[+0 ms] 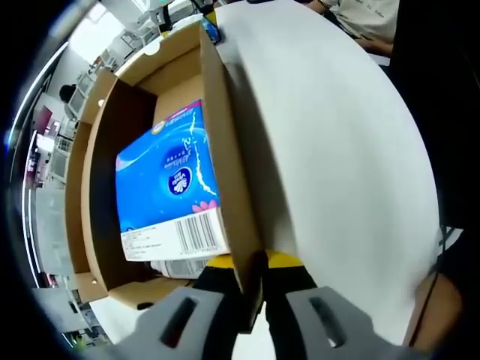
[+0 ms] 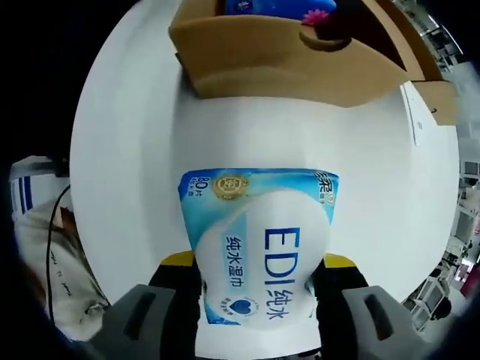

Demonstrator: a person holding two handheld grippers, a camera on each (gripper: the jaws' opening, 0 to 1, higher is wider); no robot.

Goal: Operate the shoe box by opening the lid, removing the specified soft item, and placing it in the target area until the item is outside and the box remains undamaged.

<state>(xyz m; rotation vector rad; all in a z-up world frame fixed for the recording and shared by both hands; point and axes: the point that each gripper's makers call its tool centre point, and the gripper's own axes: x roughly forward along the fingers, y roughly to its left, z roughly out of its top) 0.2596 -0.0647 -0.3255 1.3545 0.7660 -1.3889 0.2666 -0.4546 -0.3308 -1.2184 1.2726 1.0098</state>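
Left gripper view has the left gripper (image 1: 253, 300) pinching the long wall of the open cardboard box (image 1: 225, 150), one jaw inside, one outside. A blue tissue pack (image 1: 171, 191) lies inside (its far end partly shadowed). On the white table (image 2: 127, 150), the right gripper (image 2: 259, 300) clamps a pack of wet wipes (image 2: 259, 247), its lower end cut off.

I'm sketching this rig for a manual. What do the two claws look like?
Both match. The left claw and right claw each have grey moulded bases with slot-like recesses, black jaws, and yellow patches near the tips. No cables or markings are visible.
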